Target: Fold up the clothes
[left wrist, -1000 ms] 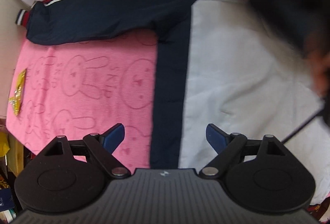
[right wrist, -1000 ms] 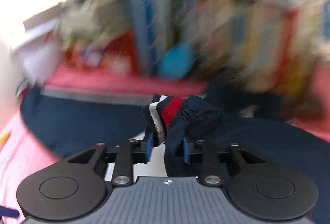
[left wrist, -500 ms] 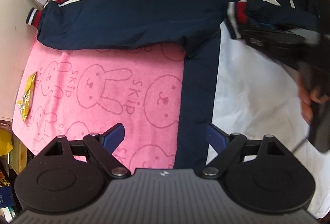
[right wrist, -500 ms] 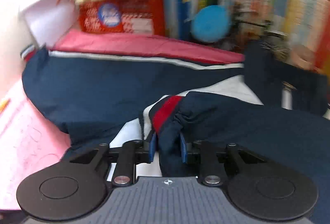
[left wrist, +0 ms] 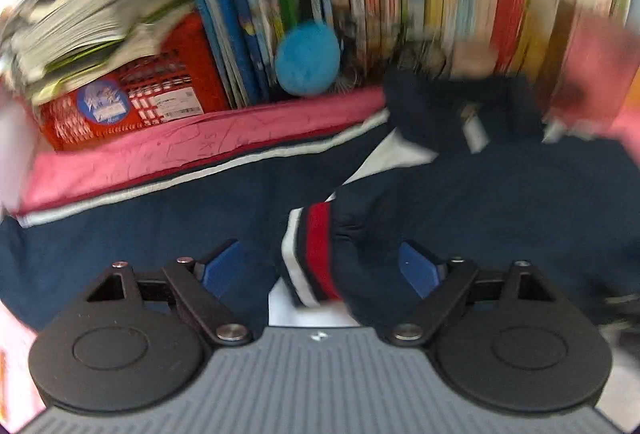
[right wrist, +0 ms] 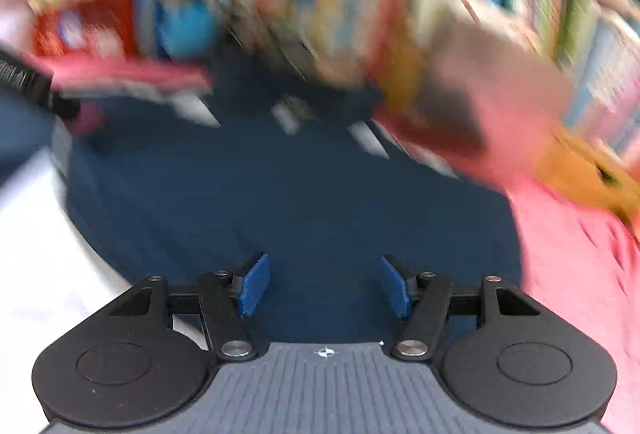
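Your work surface: pink towel (left wrist: 120, 162), spread flat, faint printed outlines on it. Lying directly on it you have one navy jacket (left wrist: 160, 230) with a white panel (left wrist: 396, 150); a red basket (left wrist: 160, 90) and a blue ball (left wrist: 308, 60) sit at its far edge.

Your left gripper (left wrist: 322, 268) and right gripper (right wrist: 324, 286) look alike: blue ribbed pads (right wrist: 253, 285) on black linkage arms with silver screws, two round black discs, and a grey ridged body bearing a small white mark.
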